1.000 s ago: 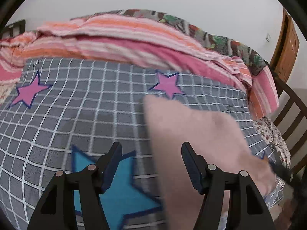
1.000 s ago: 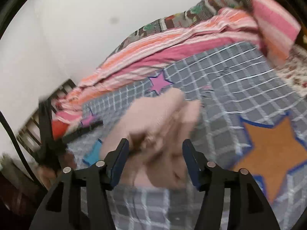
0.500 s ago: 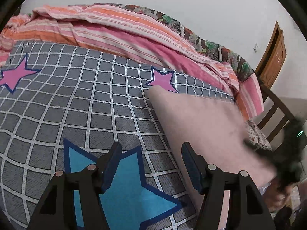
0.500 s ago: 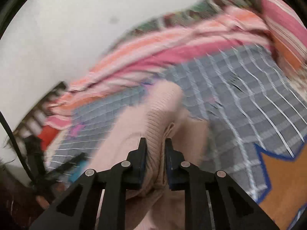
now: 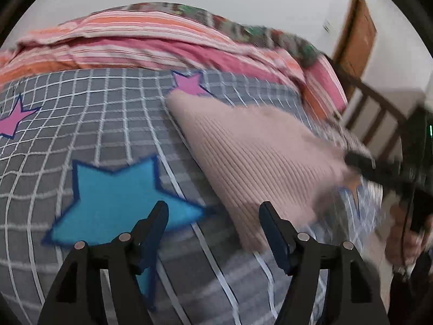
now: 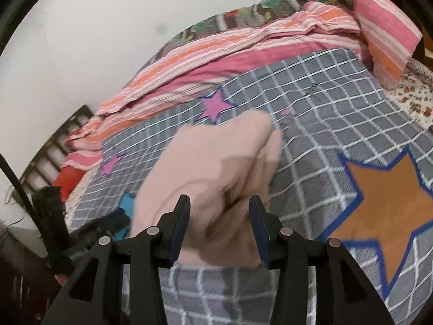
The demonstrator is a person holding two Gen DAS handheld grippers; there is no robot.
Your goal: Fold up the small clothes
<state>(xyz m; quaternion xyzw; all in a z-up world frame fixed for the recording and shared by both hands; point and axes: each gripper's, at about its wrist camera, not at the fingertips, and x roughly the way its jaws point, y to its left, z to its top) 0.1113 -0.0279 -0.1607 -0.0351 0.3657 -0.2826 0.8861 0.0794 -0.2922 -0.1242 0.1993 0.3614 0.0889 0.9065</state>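
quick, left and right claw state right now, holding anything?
Left claw: open, holding nothing, over the star bedspread.
Right claw: open, fingers either side of the pink knit garment, not clamped on it.

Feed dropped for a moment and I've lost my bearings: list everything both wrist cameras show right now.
knit garment: one, pale pink ribbed, lying on the cover
bed cover: one, grey checked with pink, blue and orange stars
striped bedding: one heap, pink and orange, behind the cover
patterned blanket: one, brown-green, by the wall
wooden door: one, brown, far right
left hand-held gripper: open, over the blue star
right hand-held gripper: open, around the garment's near end
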